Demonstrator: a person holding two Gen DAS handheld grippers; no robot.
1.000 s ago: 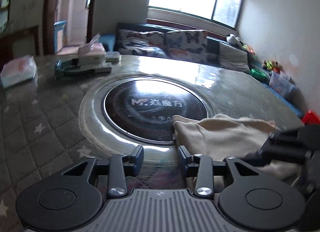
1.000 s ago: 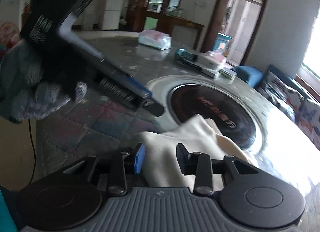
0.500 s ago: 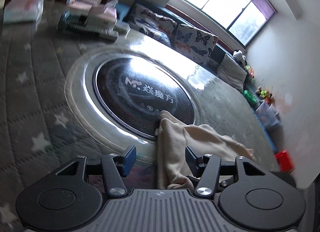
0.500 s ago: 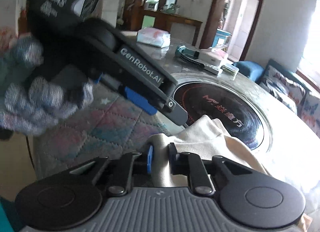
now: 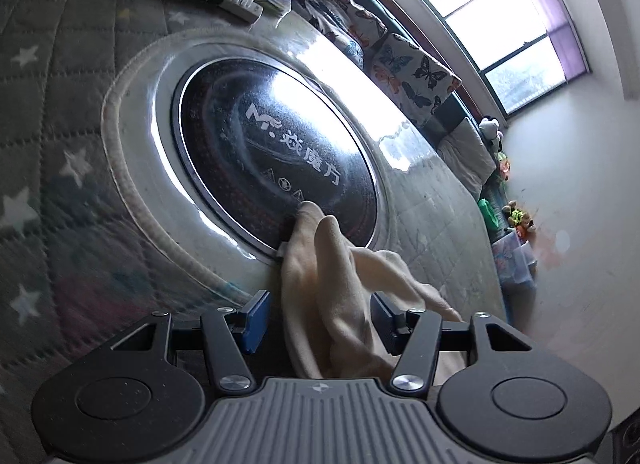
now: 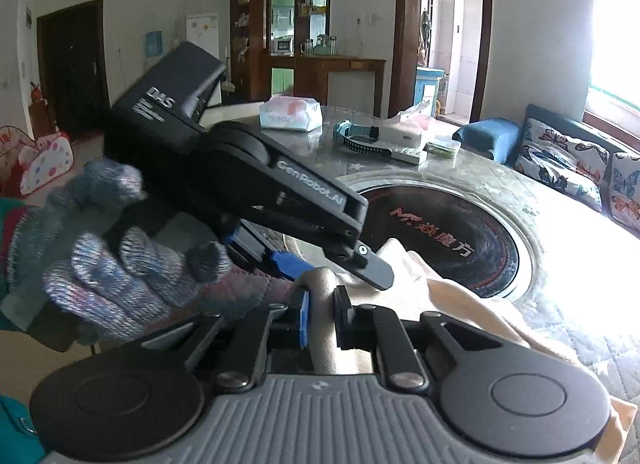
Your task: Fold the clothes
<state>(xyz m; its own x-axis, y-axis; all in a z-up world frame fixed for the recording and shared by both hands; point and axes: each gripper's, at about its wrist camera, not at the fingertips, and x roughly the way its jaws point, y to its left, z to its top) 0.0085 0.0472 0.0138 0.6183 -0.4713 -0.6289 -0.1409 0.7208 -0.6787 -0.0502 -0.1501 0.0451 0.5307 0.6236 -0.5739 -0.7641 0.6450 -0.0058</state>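
Cream garment point(image 5: 340, 304) bunched, unfolded, lying at the cooktop point(image 5: 276, 160) rim on the quilted table point(image 5: 60, 112). Left gripper point(image 5: 318, 322) spread, cloth between its fingers, not pinched. Right gripper point(image 6: 322, 316) pinching a cloth ridge. Folding mostly left. Containers: none seen holding clothes.

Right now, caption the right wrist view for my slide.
Right gripper shut on cream garment; left gripper open around the same fold.

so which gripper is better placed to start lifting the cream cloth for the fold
Right. The right gripper is shut on the cream cloth, while the left gripper stands open around a bunch of it, gripping nothing yet.
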